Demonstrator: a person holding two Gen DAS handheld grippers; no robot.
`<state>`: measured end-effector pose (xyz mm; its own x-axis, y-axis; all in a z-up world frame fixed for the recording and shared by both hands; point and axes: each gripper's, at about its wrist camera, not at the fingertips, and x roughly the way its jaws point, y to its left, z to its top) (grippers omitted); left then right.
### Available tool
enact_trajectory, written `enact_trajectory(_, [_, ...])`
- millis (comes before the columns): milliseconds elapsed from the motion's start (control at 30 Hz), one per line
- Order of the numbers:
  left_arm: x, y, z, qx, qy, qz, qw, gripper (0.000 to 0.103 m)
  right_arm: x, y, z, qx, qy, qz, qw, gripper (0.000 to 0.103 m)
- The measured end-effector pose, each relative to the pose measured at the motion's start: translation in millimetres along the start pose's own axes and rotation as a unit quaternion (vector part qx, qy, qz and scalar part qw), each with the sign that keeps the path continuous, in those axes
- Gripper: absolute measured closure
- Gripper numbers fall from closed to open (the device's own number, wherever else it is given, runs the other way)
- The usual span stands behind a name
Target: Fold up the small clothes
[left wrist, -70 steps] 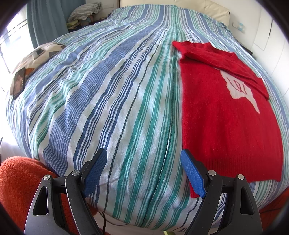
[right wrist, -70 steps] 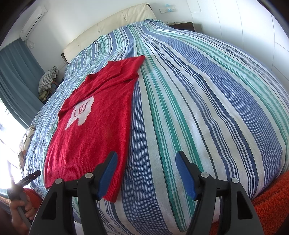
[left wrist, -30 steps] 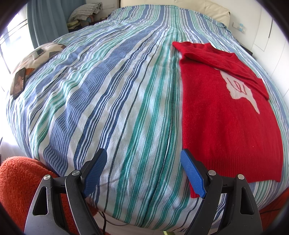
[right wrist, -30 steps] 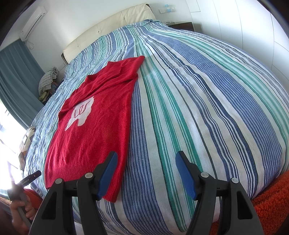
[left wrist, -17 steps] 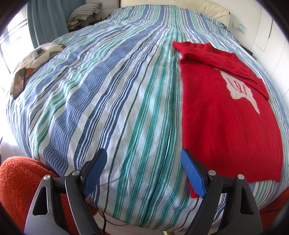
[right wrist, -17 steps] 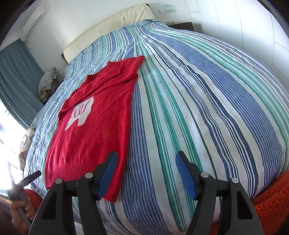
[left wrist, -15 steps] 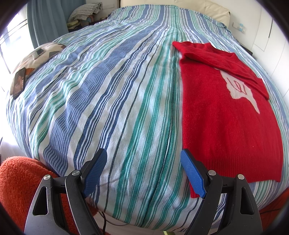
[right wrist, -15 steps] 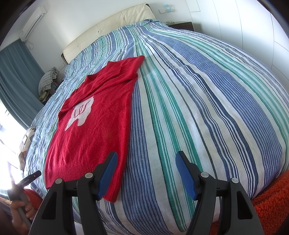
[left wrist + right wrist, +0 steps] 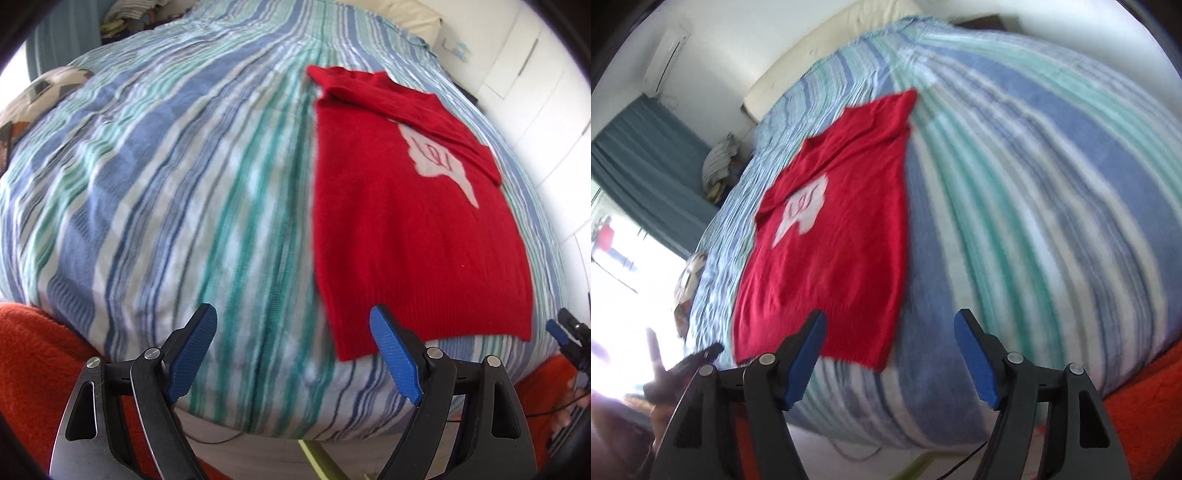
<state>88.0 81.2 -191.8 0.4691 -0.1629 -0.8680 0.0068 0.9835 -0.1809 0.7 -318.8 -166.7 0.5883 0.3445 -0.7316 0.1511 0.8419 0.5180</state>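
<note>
Risk first: from where I sit, the easiest mistake is pinching the striped duvet along with the red sweater's hem, because the knit lies flat on soft bedding with no raised edge to slip a pad under. If that happens I'd expect the cover to lift with it and drag the garment askew. Uneven grabs at the two hem corners would also, I think, skew the fold, and a shallow bite on loose ribbing could slip.

My left gripper hangs released with nothing between its fingers, the sweater's near corner lying at about 1 o'clock beyond them. My right gripper is also empty and its jaws are opening; the hem sits at about 11 o'clock from it, and the left finger overlaps the hem only in the line of sight.

The sweater lies spread flat on the bed, hem toward me, one sleeve folded across the chest at the far end, partly covering a white motif. Both views are blurred, so finer wrinkles can't be read
</note>
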Motion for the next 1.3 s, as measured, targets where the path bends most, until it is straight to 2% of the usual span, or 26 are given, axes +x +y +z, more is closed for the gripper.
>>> enact_trajectory(67, [3,-7,-1,0.009,0.007,-0.011,0.9999,0.022,10,9,-2,-0.016,0.015,0.012,1.000,0.032])
enact_trajectory(133, [10,-12,-3,0.016,0.027,-0.026,0.9992,0.034,25,15,-4,-0.025,0.040,0.026,0.999,0.032])
enact_trajectory(167, [14,-13,-4,0.016,0.037,-0.031,0.9987,0.046,32,17,-6,-0.026,0.055,0.028,0.998,0.032])
enact_trajectory(200, [19,-14,-6,0.016,0.051,-0.037,0.9979,0.067,41,17,-9,-0.024,0.071,0.031,0.997,0.033])
enact_trajectory(233, [25,-15,-7,0.014,0.069,-0.042,0.9967,0.098,50,17,-12,-0.019,0.084,0.033,0.996,0.039])
enact_trajectory(267, [30,-15,-8,0.009,0.085,-0.052,0.9950,0.099,56,16,-13,-0.016,0.088,0.031,0.995,0.045])
enact_trajectory(300, [31,-15,-8,0.003,0.085,-0.052,0.9950,0.100,60,16,-13,-0.012,0.089,0.029,0.996,0.065])
enact_trajectory(333, [29,-16,-7,0.001,0.082,-0.050,0.9954,0.101,63,15,-11,-0.006,0.089,0.025,0.996,0.096])
enact_trajectory(367, [27,-17,-6,0.002,0.080,-0.050,0.9955,0.101,63,13,-9,0.002,0.085,0.023,0.996,0.098])
enact_trajectory(500, [5,-13,5,-0.031,0.059,-0.081,0.9945,0.102,46,18,0,0.020,0.041,0.036,0.998,0.098])
enact_trajectory(600, [-15,-9,28,-0.062,0.033,-0.117,0.9907,0.102,33,29,17,0.018,0.009,0.045,0.999,0.098])
enact_trajectory(700, [-24,-9,76,-0.076,0.000,-0.149,0.9859,0.102,31,45,53,0.006,-0.029,0.055,0.998,0.098])
enact_trajectory(800, [-16,-14,138,-0.077,-0.035,-0.157,0.9840,0.102,46,62,108,-0.010,-0.058,0.059,0.997,0.098])
enact_trajectory(867, [0,-23,184,-0.070,-0.059,-0.146,0.9851,0.102,61,71,147,-0.025,-0.077,0.055,0.995,0.098])
enact_trajectory(1033, [58,-28,283,-0.077,-0.076,-0.112,0.9878,0.102,120,87,249,-0.057,-0.097,0.027,0.993,0.098])
enact_trajectory(1133, [97,-37,327,-0.070,-0.079,-0.081,0.9911,0.102,159,87,298,-0.064,-0.101,0.008,0.993,0.098])
enact_trajectory(1233, [137,-49,357,-0.052,-0.073,-0.045,0.9949,0.101,200,70,331,-0.046,-0.091,-0.002,0.995,0.097])
enact_trajectory(1267, [151,-51,365,-0.046,-0.064,-0.029,0.9965,0.099,213,63,338,-0.035,-0.083,-0.004,0.996,0.093])
enact_trajectory(1300, [163,-49,370,-0.046,-0.050,0.001,0.9977,0.097,225,55,344,-0.023,-0.076,-0.022,0.997,0.078])
